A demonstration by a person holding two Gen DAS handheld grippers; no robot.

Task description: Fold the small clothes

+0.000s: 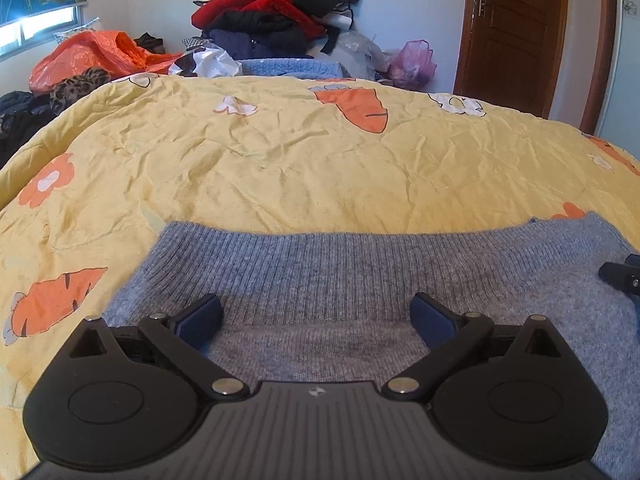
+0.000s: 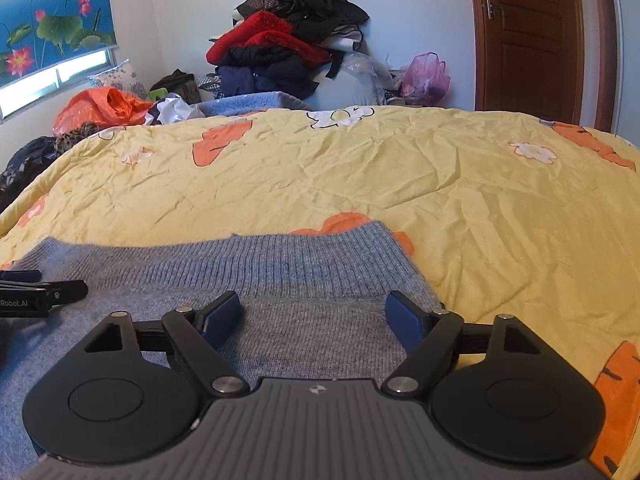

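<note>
My left claw is released: both blue pads stand wide apart with nothing gripped between them. My right claw is likewise released, its pads set somewhat closer together and pressing on nothing.

The task item is a blue-grey knitted sweater, lying flat on the near part of the bed. Its ribbed hem band runs left to right along the far edge of the garment. Both claws hang above the knit just short of that band, the left claw toward the left end and the right claw toward the right end. The tip of the right claw shows at the right edge of the left wrist view; the left claw shows at the left edge of the right wrist view.

The bed carries a yellow quilt printed with orange carrots and white flowers, wrinkled over its whole surface. Beyond its far edge:
- a pile of red and dark clothes against the wall;
- an orange plastic bag at far left;
- a pink plastic bag near the brown wooden door at far right.
</note>
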